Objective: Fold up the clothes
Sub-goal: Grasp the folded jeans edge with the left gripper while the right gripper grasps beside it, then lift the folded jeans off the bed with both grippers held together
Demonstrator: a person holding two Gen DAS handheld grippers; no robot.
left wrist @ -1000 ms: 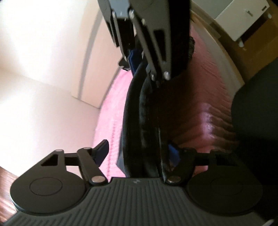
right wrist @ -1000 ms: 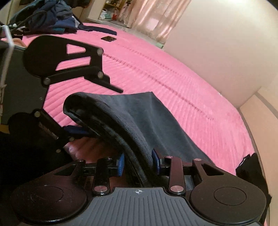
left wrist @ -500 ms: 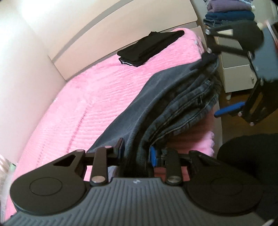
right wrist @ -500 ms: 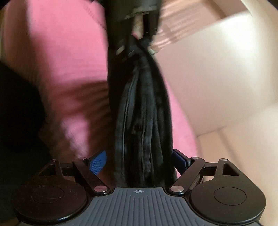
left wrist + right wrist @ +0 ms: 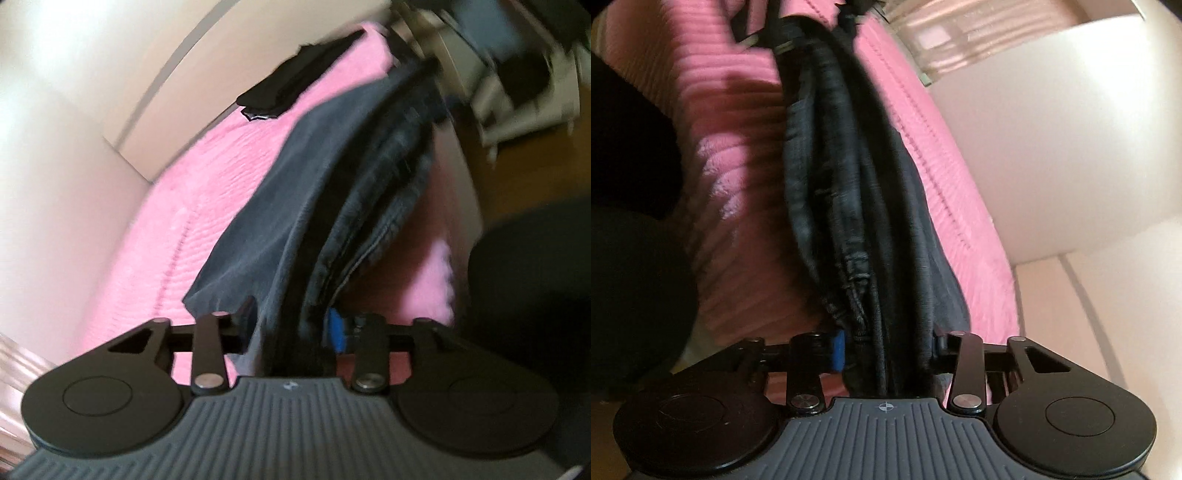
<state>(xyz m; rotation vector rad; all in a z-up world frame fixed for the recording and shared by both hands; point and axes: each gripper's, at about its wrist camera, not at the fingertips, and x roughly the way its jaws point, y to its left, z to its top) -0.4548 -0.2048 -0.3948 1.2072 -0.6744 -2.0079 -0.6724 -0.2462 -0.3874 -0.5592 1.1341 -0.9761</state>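
Nearest the left wrist lens is a ribbed grey plate with 2 black discs at its sides; just past it the left gripper [image 5: 291, 325] has its jaws pinched in on a thick fold of dark denim jeans [image 5: 332, 192], a blue pad [image 5: 336, 330] pressing the fabric from the right. The denim is matte, slate-blue to near black, stacked in several soft layers with stitched seams along their edges. It runs away from the tongs in a long ridge and hangs above a pink bedspread [image 5: 207, 206] of plush, finely ribbed cloth. Further out on the left of the ridge, a flat black garment [image 5: 295, 81] lies on the spread near a pale headboard [image 5: 207, 92]. Far right, blurred white furniture [image 5: 524, 96] stands on a brown floor

On the right wrist view the same ribbed plate comes first, then the right gripper [image 5: 890, 343], its jaws closed in on the other end of the jeans [image 5: 846, 192], with a blue pad [image 5: 837, 349] on the left side. Here the bundle shows a thick rolled hem, dark thread stitching and faded streaks. Beyond it the pink bedspread [image 5: 731, 155] spreads on both sides, and a cream wall [image 5: 1052, 129] rises at the right. No readable writing or label shows on the cloth
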